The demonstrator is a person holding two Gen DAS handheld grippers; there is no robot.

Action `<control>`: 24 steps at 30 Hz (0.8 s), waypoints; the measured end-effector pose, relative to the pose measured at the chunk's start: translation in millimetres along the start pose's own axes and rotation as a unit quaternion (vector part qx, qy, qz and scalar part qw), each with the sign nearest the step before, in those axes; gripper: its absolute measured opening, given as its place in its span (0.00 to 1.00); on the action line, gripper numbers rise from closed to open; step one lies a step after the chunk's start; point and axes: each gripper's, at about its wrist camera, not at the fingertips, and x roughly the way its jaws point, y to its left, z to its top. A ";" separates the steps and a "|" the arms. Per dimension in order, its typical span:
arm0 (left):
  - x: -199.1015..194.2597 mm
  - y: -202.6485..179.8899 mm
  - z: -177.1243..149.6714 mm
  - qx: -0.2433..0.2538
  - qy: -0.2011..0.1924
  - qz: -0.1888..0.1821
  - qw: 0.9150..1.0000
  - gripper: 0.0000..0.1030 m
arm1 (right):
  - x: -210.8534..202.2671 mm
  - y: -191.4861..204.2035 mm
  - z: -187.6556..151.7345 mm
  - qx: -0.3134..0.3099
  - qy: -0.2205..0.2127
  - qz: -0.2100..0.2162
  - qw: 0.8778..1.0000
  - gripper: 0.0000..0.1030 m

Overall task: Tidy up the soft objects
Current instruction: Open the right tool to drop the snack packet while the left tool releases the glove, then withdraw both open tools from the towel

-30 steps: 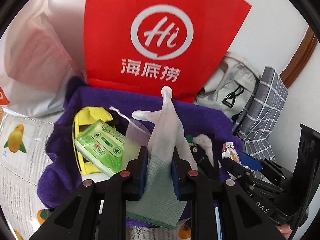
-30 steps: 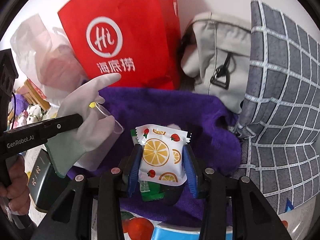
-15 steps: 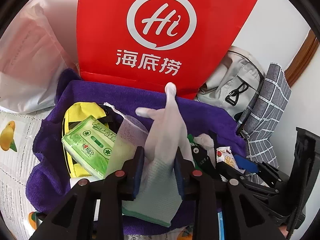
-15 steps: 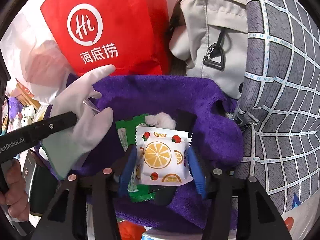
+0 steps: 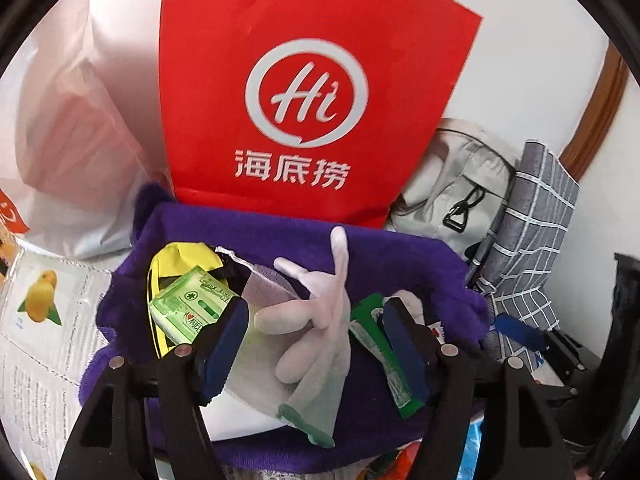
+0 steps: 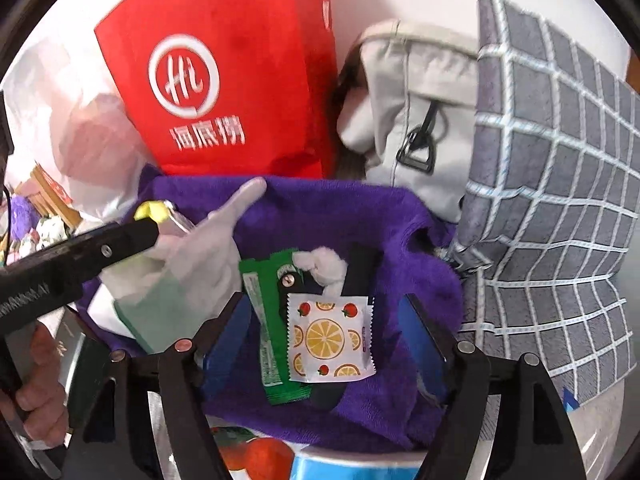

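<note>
A purple towel (image 5: 288, 232) lies spread under a pile of small items. My left gripper (image 5: 316, 344) is open, and the white glove with a green cuff (image 5: 320, 344) lies loose between its jaws on the towel. It also shows in the right wrist view (image 6: 188, 264). My right gripper (image 6: 324, 344) is open, and the orange-print snack packet (image 6: 330, 338) lies free between its jaws on a green wrapper (image 6: 264, 320). A green tissue pack (image 5: 188, 304) rests on a yellow pouch (image 5: 176, 256) at the towel's left.
A red paper bag (image 5: 304, 92) stands behind the towel, with a white plastic bag (image 5: 68, 152) to its left. A grey backpack (image 6: 420, 112) and a grey checked cushion (image 6: 552, 200) stand to the right. A fruit-print cloth (image 5: 44, 320) covers the table.
Both grippers have opened. The glove has dropped from the left jaws and the snack packet from the right jaws onto the purple towel.
</note>
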 end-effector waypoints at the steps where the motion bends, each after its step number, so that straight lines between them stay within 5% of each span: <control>1: -4.0 -2.3 0.8 0.004 -0.003 0.002 1.000 0.66 | -6.6 0.7 0.2 0.002 -0.008 0.001 1.000 0.77; 10: -70.2 -16.0 -14.7 0.042 -0.028 0.025 0.998 0.73 | -78.5 12.4 -20.3 -0.006 -0.044 -0.003 0.999 0.83; 24: -221.6 -25.3 -96.6 0.037 -0.066 0.037 0.996 0.94 | -214.6 53.1 -101.8 0.004 -0.059 -0.001 0.998 0.84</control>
